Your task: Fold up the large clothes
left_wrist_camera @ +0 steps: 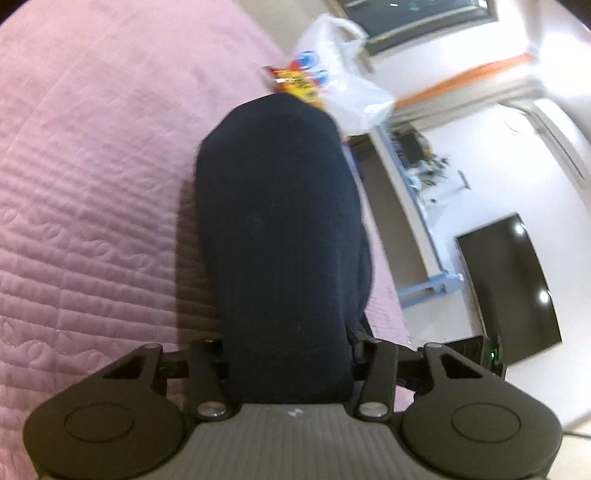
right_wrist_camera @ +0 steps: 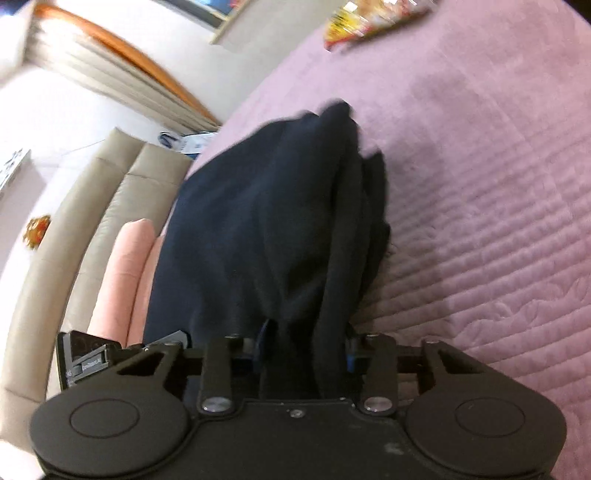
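Dark navy garment [left_wrist_camera: 280, 229] bunched on pink quilted bedspread [left_wrist_camera: 92, 184], near its right edge; left gripper [left_wrist_camera: 288, 354] and right gripper [right_wrist_camera: 303, 347] each pinching thick fold; cloth soft, limp, fairly heavy; best held at hems or corners

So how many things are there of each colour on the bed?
Going by both wrist views:
Dark navy: 1, the garment bunched between both grippers.
Pink: 1, the quilted bedspread itself.
White: 1, the plastic bag at the bed's far edge.
Yellow and red: 1, the snack packet.
Total: 4
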{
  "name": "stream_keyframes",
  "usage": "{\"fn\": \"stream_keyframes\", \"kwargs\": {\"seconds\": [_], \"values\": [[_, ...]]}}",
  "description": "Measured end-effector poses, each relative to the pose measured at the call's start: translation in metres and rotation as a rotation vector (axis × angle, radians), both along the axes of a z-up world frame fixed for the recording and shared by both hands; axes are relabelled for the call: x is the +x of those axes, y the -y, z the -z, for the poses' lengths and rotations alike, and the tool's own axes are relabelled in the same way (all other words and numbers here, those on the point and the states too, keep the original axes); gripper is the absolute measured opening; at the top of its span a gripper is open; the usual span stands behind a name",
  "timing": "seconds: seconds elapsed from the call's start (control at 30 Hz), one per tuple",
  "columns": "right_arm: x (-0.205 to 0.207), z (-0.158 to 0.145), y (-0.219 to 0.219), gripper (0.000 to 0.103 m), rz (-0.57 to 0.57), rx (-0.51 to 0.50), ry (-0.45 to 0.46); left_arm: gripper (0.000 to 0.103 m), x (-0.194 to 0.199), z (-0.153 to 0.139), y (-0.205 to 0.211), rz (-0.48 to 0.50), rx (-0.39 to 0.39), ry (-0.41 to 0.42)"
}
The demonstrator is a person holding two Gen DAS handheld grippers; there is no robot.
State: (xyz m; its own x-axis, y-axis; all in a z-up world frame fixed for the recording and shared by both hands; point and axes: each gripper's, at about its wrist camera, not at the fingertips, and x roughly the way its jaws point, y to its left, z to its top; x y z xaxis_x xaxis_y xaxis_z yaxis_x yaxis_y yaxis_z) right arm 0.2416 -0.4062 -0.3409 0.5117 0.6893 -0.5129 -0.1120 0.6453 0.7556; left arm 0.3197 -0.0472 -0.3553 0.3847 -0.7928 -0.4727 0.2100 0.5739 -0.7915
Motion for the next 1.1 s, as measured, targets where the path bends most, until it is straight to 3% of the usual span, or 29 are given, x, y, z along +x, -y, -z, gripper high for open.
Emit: {"fn": "stream_keyframes", "kwargs": {"seconds": [0.13,0.3,0.43,0.57,0.67,0.77,0.87,0.9,0.97,1.1], "values": [[-0.044,-0.047,-0.010,0.045,-0.026,-0.014,0.081,0.049,-0.033,-0.033,-0.014,0.029,-0.048,0.053],[-0.118,-0.102,-0.037,0.045,-0.055,-0.032,0.134,0.049,-0.108,-0.079,-0.050,0.043,-0.081,0.105],[-0.182,-0.131,-0.067,0.045,-0.064,-0.044,0.134,0.050,-0.166,-0.102,-0.083,0.030,-0.108,0.078],[-0.230,-0.136,-0.096,0.045,-0.084,-0.093,0.096,0.050,-0.223,-0.105,-0.108,0.015,-0.110,0.027],[-0.257,-0.118,-0.110,0.045,-0.103,-0.122,0.058,0.051,-0.254,-0.080,-0.123,0.020,-0.125,-0.006],[-0.273,-0.076,-0.113,0.045,-0.108,-0.130,-0.017,0.051,-0.269,-0.030,-0.133,0.005,-0.157,-0.065],[-0.281,-0.027,-0.124,0.045,-0.150,-0.187,-0.065,0.052,-0.284,0.022,-0.135,-0.019,-0.117,-0.120],[-0.283,-0.018,-0.126,0.045,-0.160,-0.187,-0.062,0.053,-0.292,0.035,-0.138,-0.031,-0.116,-0.109],[-0.288,-0.009,-0.122,0.049,-0.148,-0.118,-0.025,0.054,-0.301,0.052,-0.149,-0.065,-0.190,-0.072],[-0.289,-0.001,-0.118,0.053,-0.142,-0.073,0.019,0.056,-0.310,0.066,-0.158,-0.102,-0.238,-0.014]]}}
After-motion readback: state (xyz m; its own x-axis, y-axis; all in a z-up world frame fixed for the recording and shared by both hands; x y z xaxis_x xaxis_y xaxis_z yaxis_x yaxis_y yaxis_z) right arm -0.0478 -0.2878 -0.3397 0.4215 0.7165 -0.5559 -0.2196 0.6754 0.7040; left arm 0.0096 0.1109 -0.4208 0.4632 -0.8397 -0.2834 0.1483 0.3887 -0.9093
